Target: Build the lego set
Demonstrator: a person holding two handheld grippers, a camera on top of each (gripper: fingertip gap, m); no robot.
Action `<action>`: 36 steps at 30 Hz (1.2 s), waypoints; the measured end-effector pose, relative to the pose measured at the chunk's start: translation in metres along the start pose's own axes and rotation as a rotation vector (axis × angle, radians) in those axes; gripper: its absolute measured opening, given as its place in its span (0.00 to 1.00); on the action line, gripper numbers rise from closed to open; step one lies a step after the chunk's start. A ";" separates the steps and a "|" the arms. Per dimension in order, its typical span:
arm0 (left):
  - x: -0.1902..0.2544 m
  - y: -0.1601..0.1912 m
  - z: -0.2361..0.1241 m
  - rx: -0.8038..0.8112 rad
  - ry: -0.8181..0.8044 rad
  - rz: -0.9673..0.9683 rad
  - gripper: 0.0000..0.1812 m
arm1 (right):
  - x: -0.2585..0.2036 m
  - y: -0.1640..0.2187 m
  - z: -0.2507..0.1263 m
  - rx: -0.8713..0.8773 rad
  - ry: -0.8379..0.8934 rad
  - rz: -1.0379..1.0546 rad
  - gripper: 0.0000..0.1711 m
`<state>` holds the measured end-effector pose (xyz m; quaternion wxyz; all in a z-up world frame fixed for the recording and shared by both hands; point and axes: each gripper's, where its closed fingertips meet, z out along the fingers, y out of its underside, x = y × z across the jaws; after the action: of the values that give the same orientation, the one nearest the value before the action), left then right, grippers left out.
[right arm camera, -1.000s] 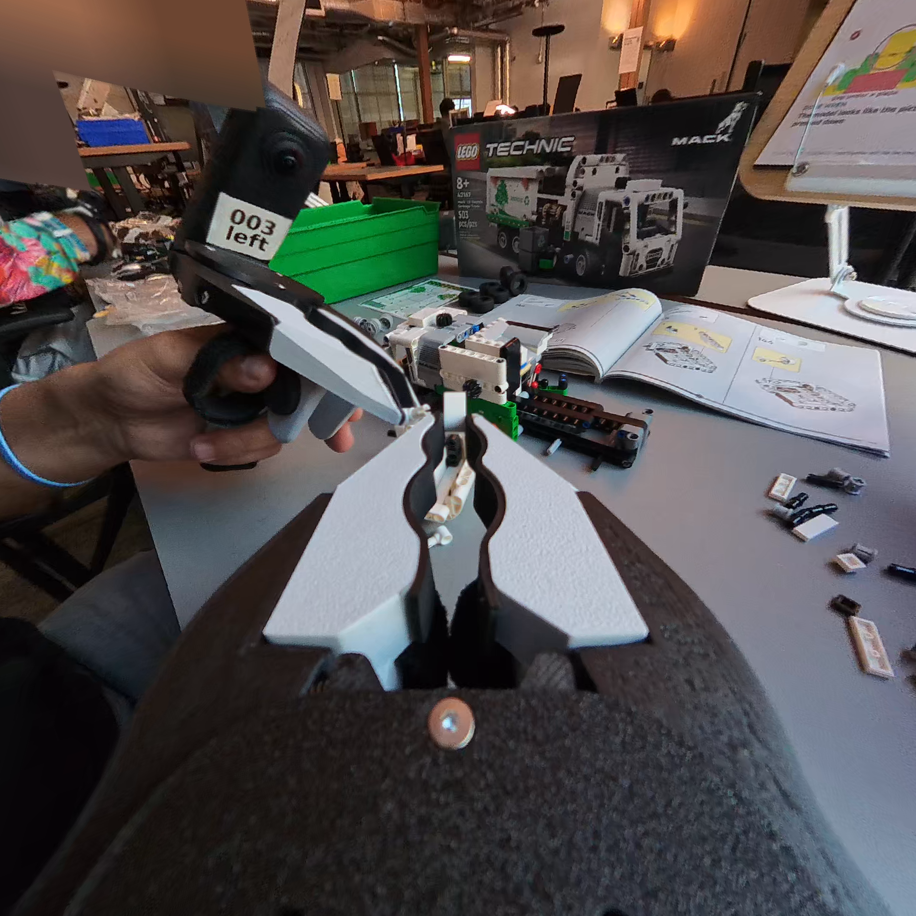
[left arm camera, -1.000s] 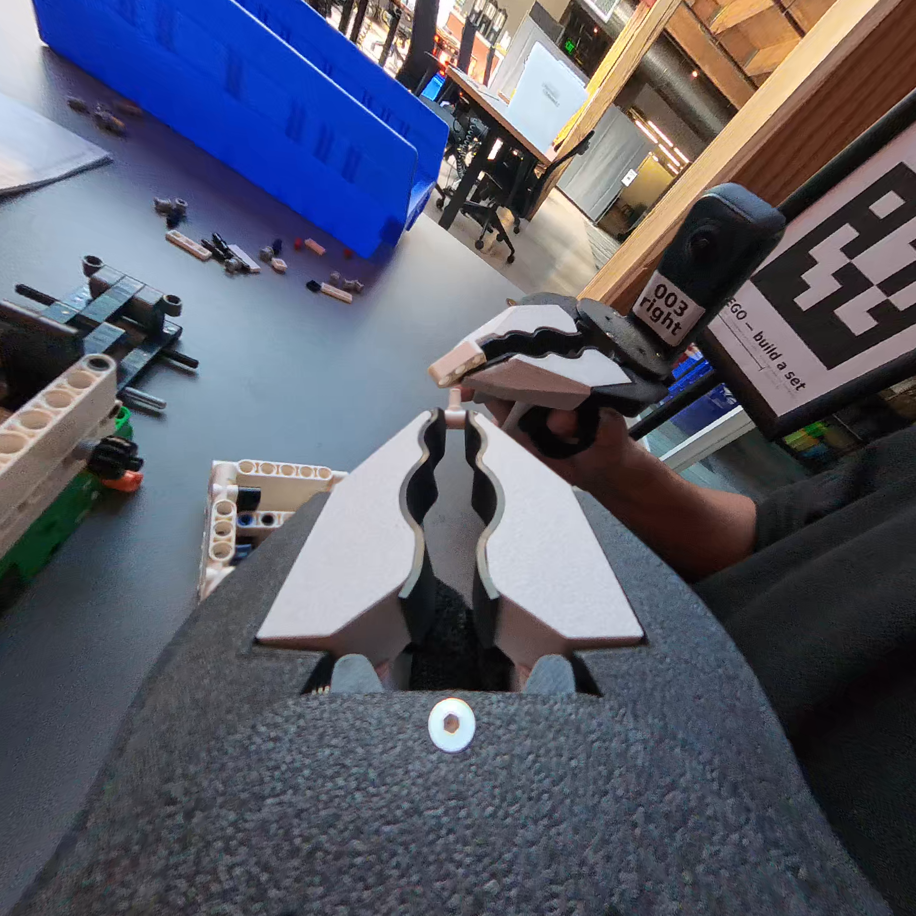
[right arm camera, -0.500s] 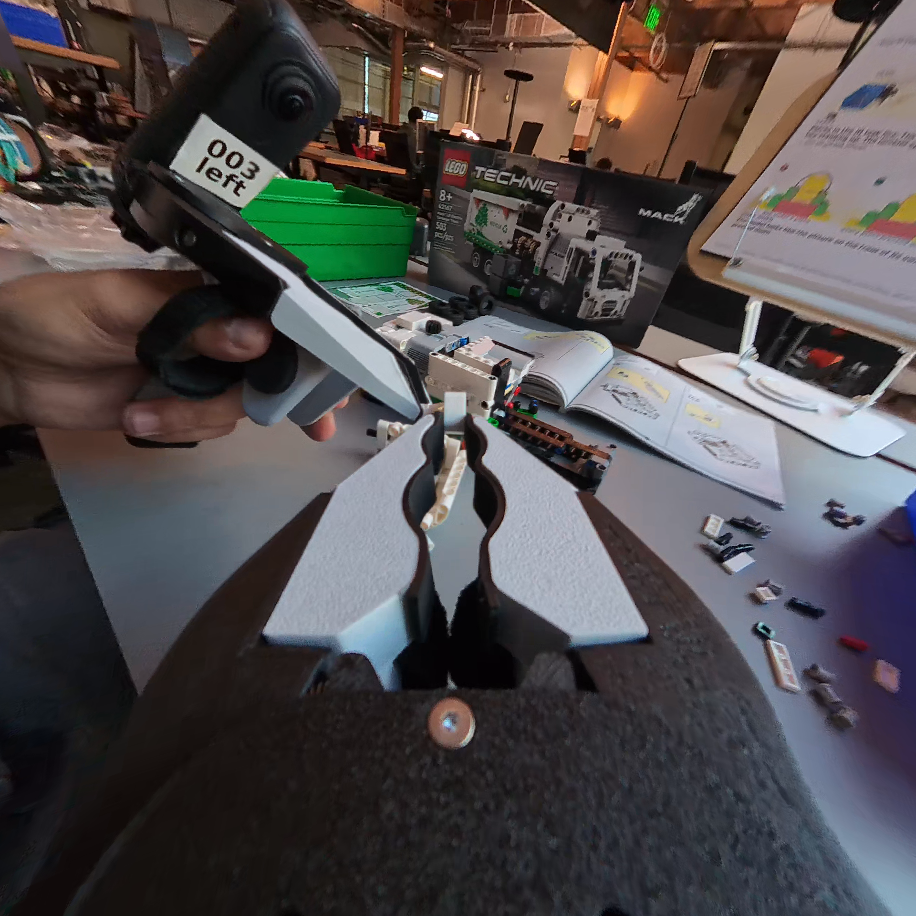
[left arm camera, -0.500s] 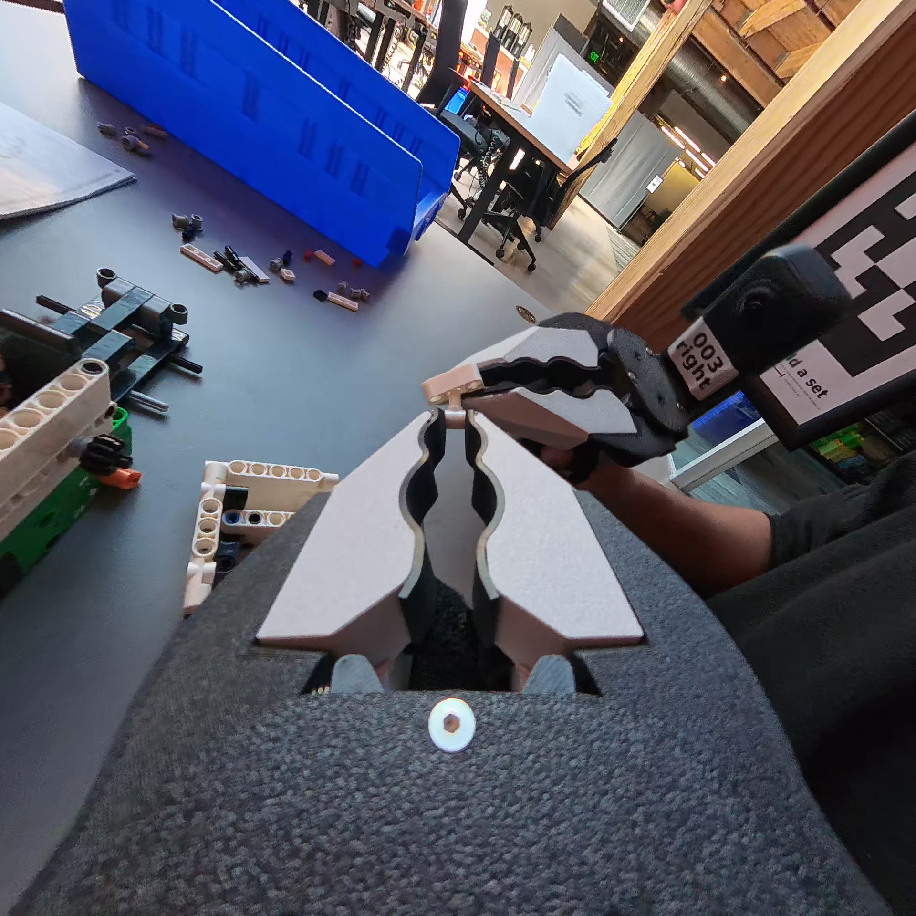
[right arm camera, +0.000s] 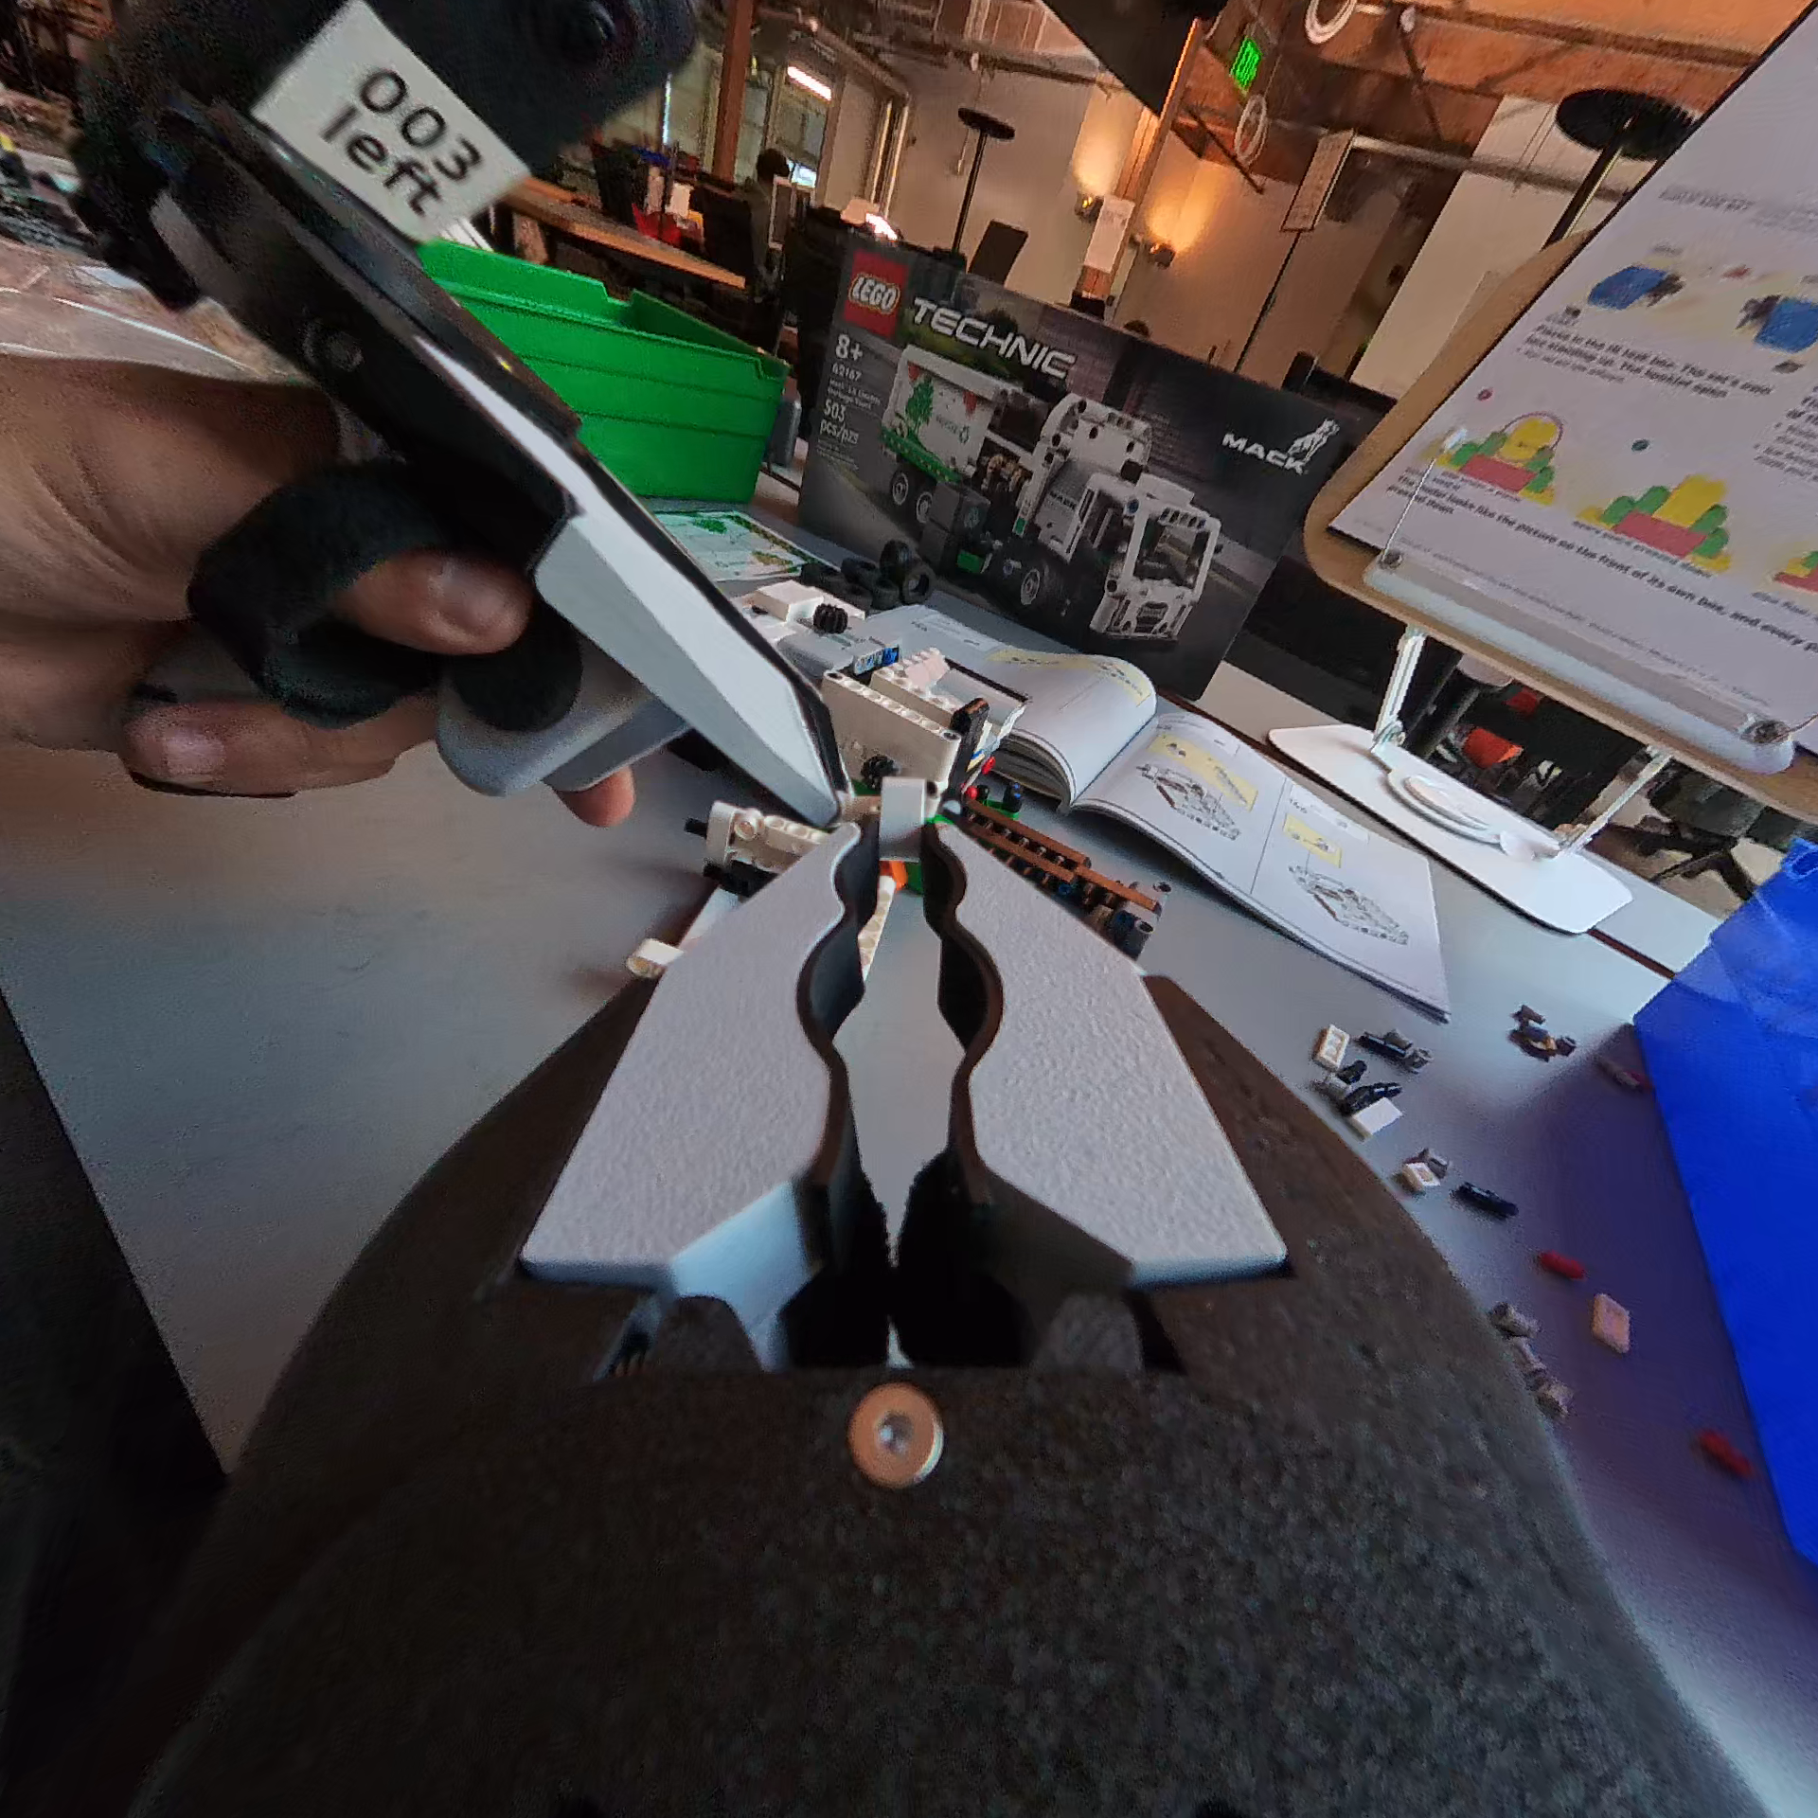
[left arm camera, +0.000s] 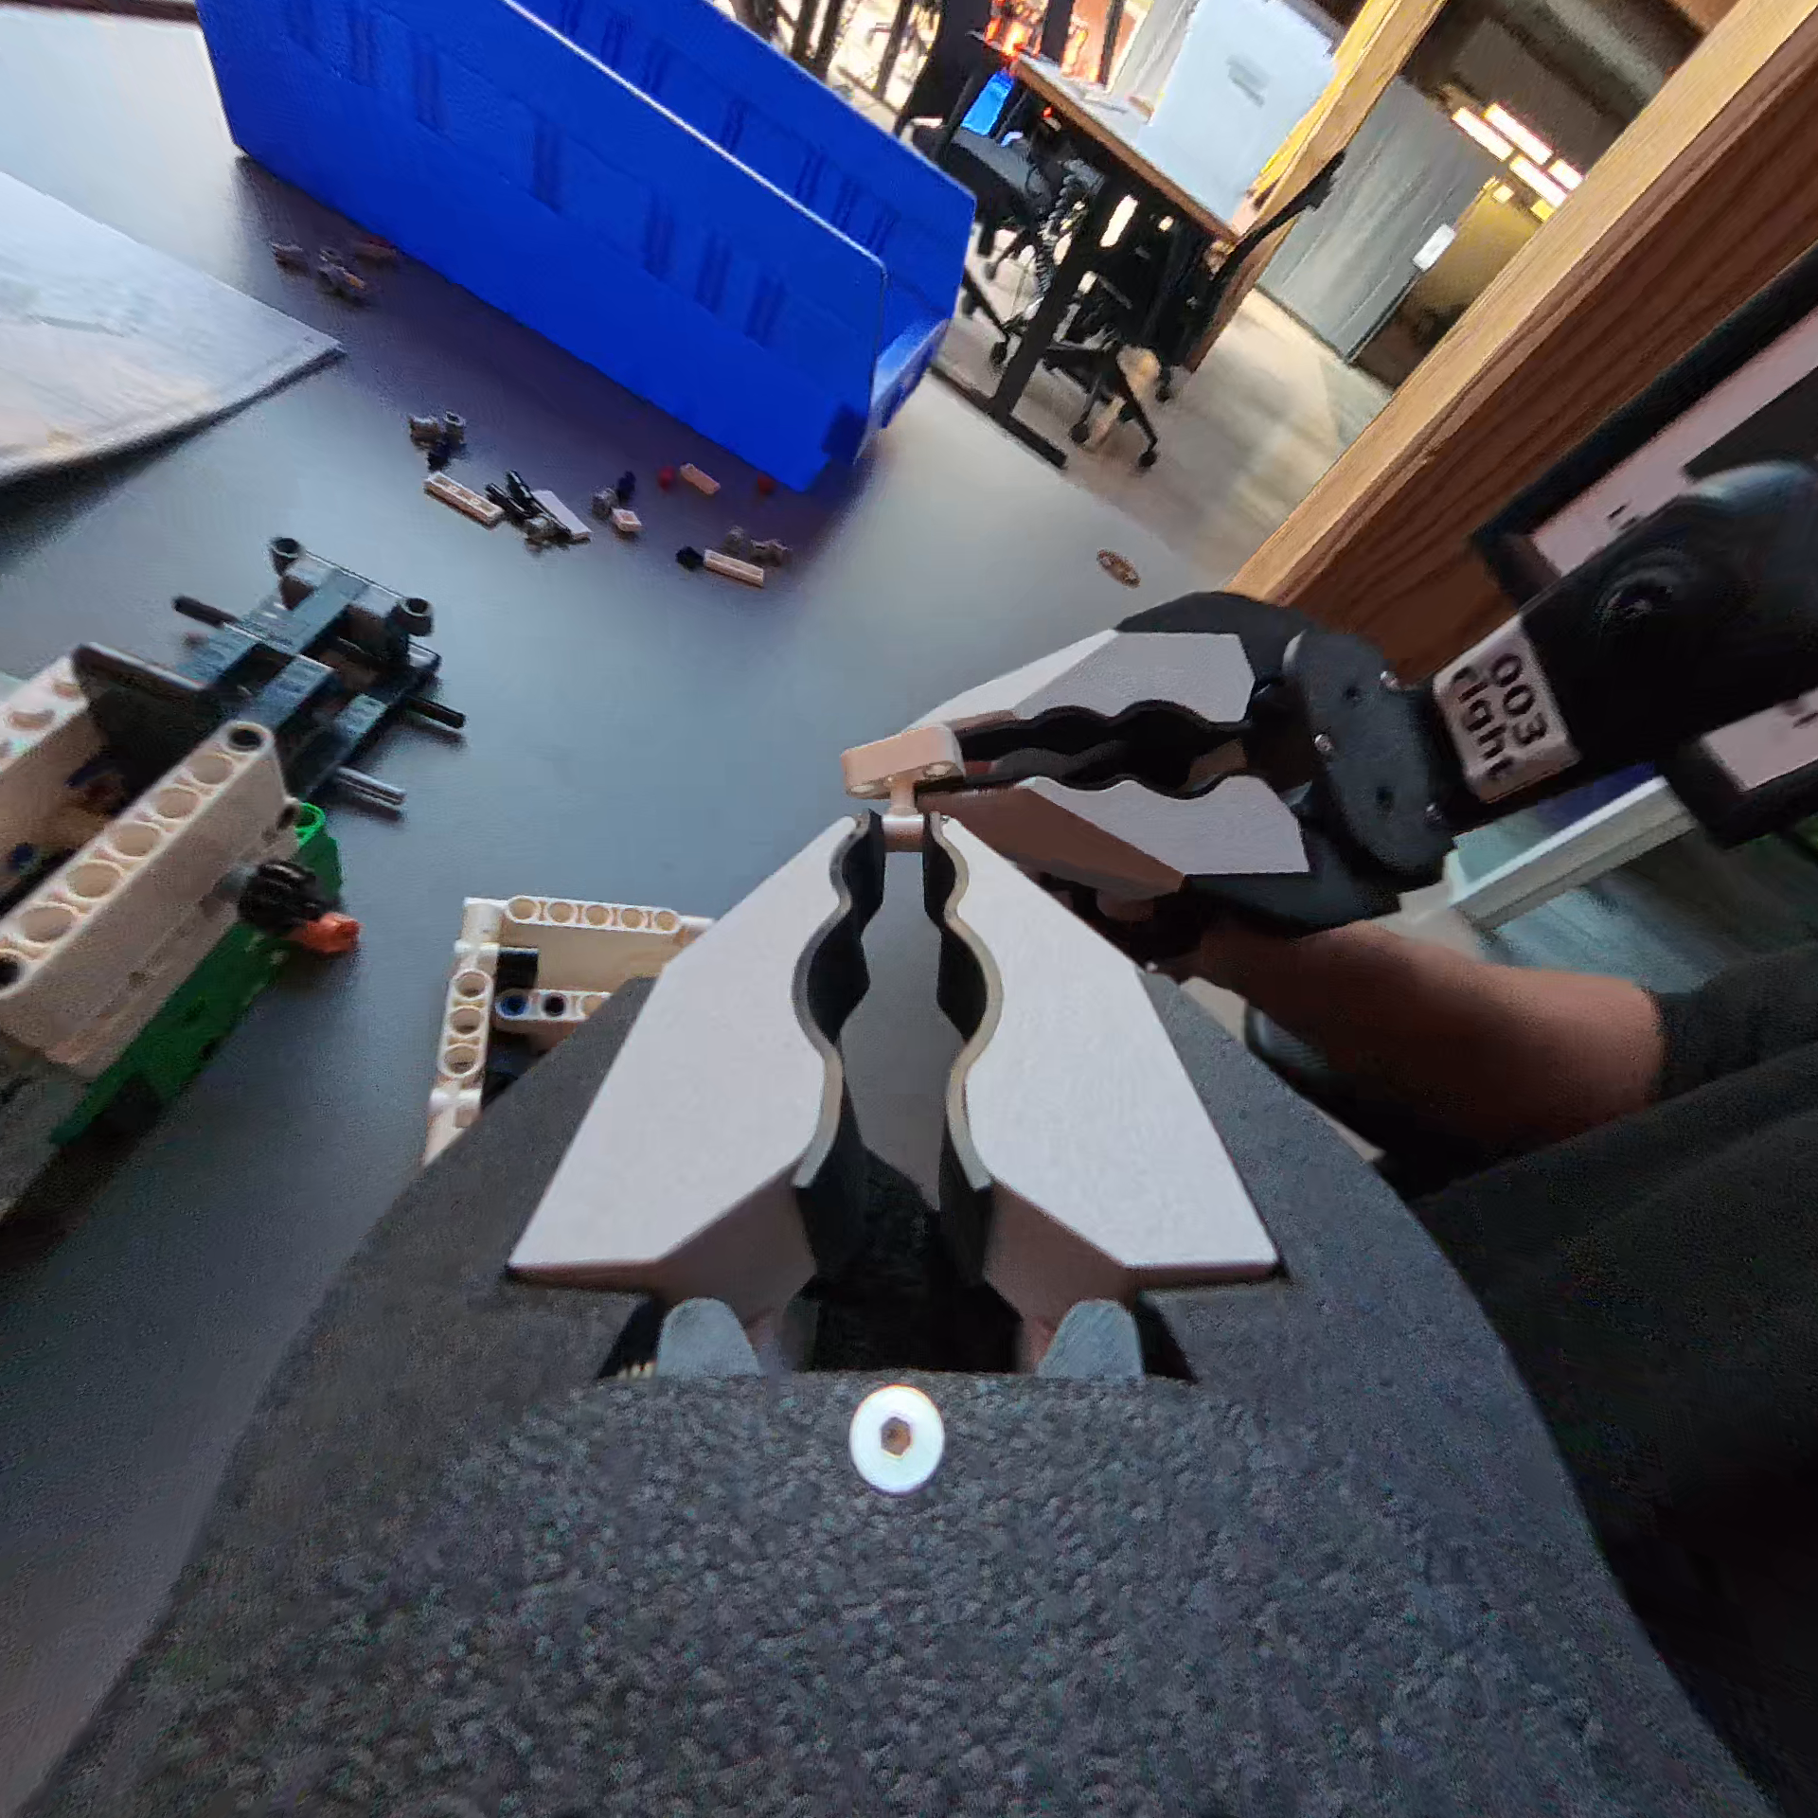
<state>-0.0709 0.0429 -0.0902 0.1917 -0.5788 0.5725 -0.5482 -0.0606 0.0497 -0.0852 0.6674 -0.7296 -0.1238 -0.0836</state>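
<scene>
My left gripper (left arm camera: 900,831) is shut on a small white peg (left arm camera: 903,822) held at its fingertips. My right gripper (left arm camera: 944,782) comes in from the right and is shut on a small flat white Lego piece (left arm camera: 900,765), which sits on top of the peg. In the right wrist view my right gripper (right arm camera: 895,836) grips the white piece (right arm camera: 900,802), and the left gripper (right arm camera: 828,799) meets it from the upper left. Both are held in the air above the table. The half-built white and green truck (left arm camera: 128,885) lies at the left.
A white frame piece (left arm camera: 512,964), a black chassis (left arm camera: 305,649) and loose small parts (left arm camera: 590,512) lie on the grey table. A blue bin (left arm camera: 590,197) stands behind them. A green bin (right arm camera: 630,393), the set's box (right arm camera: 1062,472), an open booklet (right arm camera: 1230,807) and a sign stand (right arm camera: 1623,443) are at the back. Both grippers' tips are close together, under 4 cm apart.
Both grippers stayed tip to tip with their pieces. The right gripper swung lower and flatter in the left wrist view, and the left gripper drew closer and higher in the right wrist view.
</scene>
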 end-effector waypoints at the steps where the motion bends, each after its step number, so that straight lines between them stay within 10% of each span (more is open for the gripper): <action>1: 0.000 0.000 0.000 -0.002 -0.033 0.055 0.04 | 0.000 0.001 0.000 -0.005 -0.009 0.016 0.04; 10: -0.005 -0.002 0.003 -0.030 -0.293 0.439 0.04 | 0.002 0.002 0.001 -0.013 -0.023 0.068 0.04; 36: -0.002 0.006 -0.005 -0.121 -0.126 0.081 0.04 | -0.008 0.005 0.003 -0.039 0.027 -0.107 0.04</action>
<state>-0.0776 0.0455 -0.0944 0.2140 -0.5990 0.6145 -0.4668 -0.0669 0.0515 -0.0924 0.6490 -0.7338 -0.1521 -0.1313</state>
